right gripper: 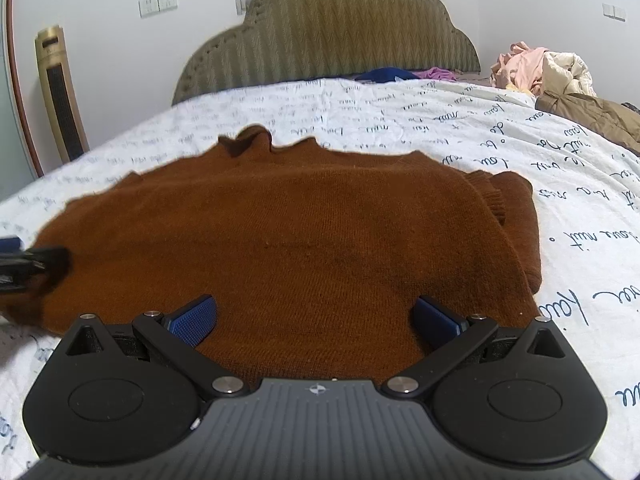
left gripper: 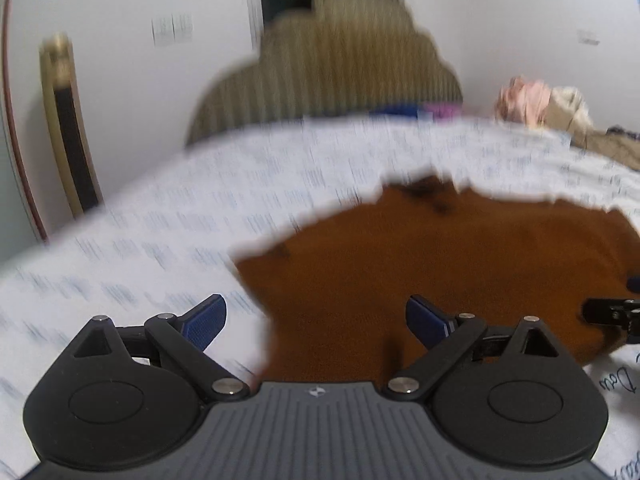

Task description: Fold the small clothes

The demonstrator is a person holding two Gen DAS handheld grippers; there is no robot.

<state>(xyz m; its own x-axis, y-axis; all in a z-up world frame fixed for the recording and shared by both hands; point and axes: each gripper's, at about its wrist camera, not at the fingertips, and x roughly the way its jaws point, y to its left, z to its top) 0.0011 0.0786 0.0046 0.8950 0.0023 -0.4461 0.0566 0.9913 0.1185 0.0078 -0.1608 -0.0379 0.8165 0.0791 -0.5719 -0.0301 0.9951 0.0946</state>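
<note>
Sweater [right gripper: 288,240], rust-brown knit, is lying flat on the white script-printed bedsheet [right gripper: 400,120], filling the 9-to-3 band of the right wrist view. It is looking partly folded: a ribbed cuff and doubled layer are stacked along its 3 o'clock edge, likely a sleeve turned in so the body forms a rectangle.

Left gripper [left gripper: 316,322] is sitting at the sweater's left border, jaws spread wide and holding nothing. One blue pad [left gripper: 206,320] is hanging over sheet at 8 o'clock, the other over knit at 4 o'clock. Straddling the edge like this is probably lining up a pinch on the hem corner. Left view is motion-blurred, so contact with the fabric cannot be told.

Right gripper [right gripper: 316,320] is hovering over the near middle of the garment, jaws equally wide, nothing between them, both pads over knit. It is likely waiting to take the near hem for the next fold.

Padded headboard [right gripper: 328,28] is standing at 12 o'clock. Pile of other clothes [right gripper: 544,68] is sitting at 2 o'clock, well apart, probably the queue.
</note>
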